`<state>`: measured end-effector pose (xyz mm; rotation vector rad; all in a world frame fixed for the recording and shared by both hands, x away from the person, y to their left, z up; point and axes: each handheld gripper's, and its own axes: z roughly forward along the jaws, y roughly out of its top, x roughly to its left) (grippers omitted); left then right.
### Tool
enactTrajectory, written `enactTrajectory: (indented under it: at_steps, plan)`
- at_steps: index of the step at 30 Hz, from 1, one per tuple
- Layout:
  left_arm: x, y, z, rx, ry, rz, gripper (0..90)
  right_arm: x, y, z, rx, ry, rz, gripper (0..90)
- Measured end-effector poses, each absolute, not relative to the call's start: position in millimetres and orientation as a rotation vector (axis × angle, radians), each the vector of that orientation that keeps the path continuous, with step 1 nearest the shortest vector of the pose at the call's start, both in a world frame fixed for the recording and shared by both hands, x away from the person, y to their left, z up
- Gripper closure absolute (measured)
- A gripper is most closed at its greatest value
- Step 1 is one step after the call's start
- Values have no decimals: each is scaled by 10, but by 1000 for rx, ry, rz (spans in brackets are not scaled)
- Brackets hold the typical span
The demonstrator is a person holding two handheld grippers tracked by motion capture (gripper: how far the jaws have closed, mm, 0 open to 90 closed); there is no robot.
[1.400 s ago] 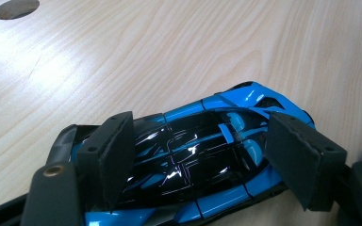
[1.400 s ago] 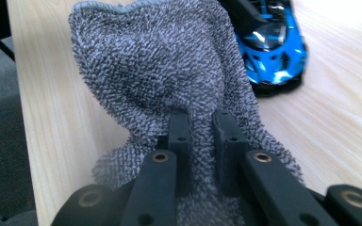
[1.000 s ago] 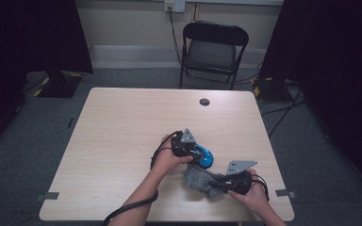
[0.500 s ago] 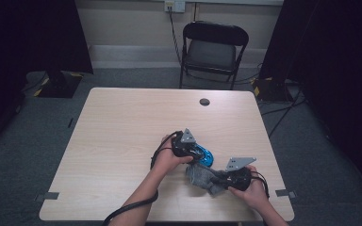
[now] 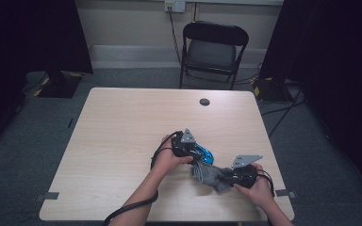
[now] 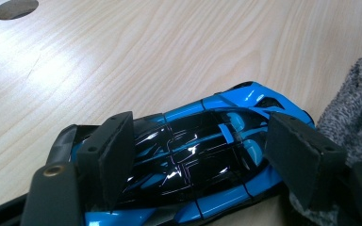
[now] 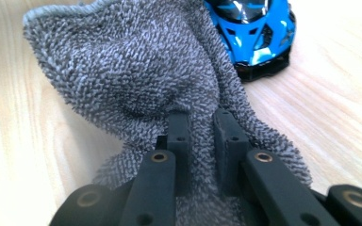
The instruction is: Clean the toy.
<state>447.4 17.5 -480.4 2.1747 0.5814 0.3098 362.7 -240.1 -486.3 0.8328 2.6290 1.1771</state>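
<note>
Jaws clamping blue toy car (image 6: 207,155) and grey cloth (image 7: 160,80)

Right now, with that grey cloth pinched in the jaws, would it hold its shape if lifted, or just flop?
Probably flop: the grey terry cloth already bunches into soft folds where the right gripper pinches it. It looks light for its size. Its looped pile likely grips the pads, so slipping seems unlikely, though it might drag against the blue toy car beside it.

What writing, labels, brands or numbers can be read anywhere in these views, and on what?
None can be read. The blue toy car shows only black and blue panels with no legible badge, the grey cloth has no tag, and the table is plain wood grain.
</note>
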Motion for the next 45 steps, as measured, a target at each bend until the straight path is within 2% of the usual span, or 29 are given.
enactTrajectory:
  at_steps: [21,45]
  plan:
    - [4471,174,-4804,2175,583,311,248,3769,-2643,-4873,947,2565,1161,792]
    - [4474,173,-4801,2178,585,309,248,3988,-2737,-4872,1011,2538,1134,794]
